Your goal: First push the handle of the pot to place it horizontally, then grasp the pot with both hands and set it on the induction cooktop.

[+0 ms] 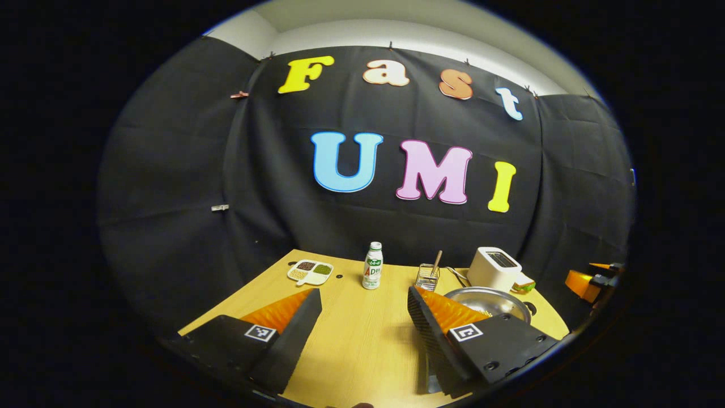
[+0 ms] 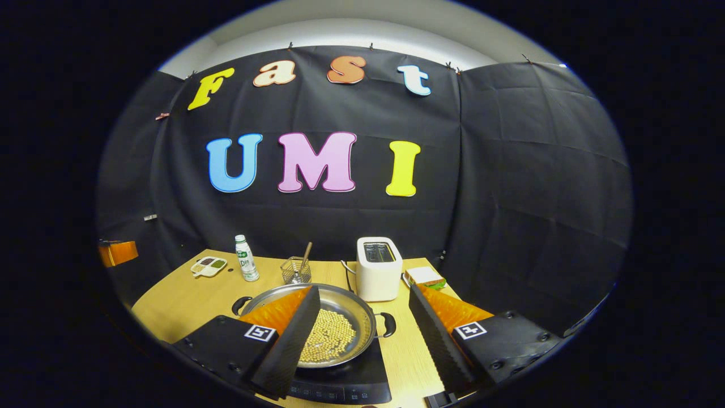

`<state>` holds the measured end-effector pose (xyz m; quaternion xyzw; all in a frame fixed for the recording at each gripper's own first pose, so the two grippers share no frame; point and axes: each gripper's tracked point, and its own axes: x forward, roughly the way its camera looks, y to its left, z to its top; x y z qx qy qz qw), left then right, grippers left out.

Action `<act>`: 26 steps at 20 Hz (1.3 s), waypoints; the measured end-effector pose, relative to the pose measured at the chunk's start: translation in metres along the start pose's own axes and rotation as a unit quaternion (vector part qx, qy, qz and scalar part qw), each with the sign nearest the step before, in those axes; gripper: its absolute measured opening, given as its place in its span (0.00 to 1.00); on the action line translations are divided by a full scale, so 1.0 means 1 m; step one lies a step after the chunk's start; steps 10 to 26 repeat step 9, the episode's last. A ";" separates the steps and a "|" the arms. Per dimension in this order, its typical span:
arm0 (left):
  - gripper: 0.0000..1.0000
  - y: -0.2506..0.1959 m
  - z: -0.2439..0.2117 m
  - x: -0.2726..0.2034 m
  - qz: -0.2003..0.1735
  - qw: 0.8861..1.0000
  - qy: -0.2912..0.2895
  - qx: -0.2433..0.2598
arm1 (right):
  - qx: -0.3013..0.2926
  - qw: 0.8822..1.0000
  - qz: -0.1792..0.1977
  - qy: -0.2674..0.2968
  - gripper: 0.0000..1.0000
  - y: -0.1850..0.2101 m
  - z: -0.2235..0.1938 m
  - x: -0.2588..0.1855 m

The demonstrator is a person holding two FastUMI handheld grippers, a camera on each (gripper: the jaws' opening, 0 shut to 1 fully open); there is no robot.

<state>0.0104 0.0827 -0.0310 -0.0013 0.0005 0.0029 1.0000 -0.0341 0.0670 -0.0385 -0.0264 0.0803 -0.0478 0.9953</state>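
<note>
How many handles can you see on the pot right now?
2: one handle on the pot's left rim, one handle on its right rim. Another could be hidden behind the right gripper's finger.

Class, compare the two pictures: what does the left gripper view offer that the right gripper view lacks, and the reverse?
Left gripper view: the left claw close up, open over bare table.
Right gripper view: the right claw close up, open over the pot; the cooktop under it; the pot's handles; the beans inside.
Shared: pot, bottle, tray, basket, toaster, sandwich.
</note>
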 end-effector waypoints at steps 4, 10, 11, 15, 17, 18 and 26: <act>0.95 0.002 -0.014 -0.034 0.009 1.000 -0.024 0.010 | -0.008 1.000 0.010 -0.019 0.98 0.007 -0.008 -0.039; 0.95 -0.011 -0.023 -0.051 -0.019 0.999 -0.029 0.036 | 0.039 0.999 0.024 -0.021 0.98 0.026 -0.014 -0.064; 0.95 -0.011 -0.023 -0.051 -0.019 0.999 -0.029 0.036 | 0.039 0.999 0.024 -0.021 0.98 0.026 -0.014 -0.064; 0.95 -0.011 -0.023 -0.051 -0.019 0.999 -0.029 0.036 | 0.039 0.999 0.024 -0.021 0.98 0.026 -0.014 -0.064; 0.95 -0.011 -0.023 -0.051 -0.019 0.999 -0.029 0.036 | 0.039 0.999 0.024 -0.021 0.98 0.026 -0.014 -0.064; 0.95 -0.011 -0.023 -0.051 -0.019 0.999 -0.029 0.036 | 0.039 0.999 0.024 -0.021 0.98 0.026 -0.014 -0.064; 0.95 -0.011 -0.023 -0.051 -0.019 0.999 -0.029 0.036 | 0.039 0.999 0.024 -0.021 0.98 0.026 -0.014 -0.064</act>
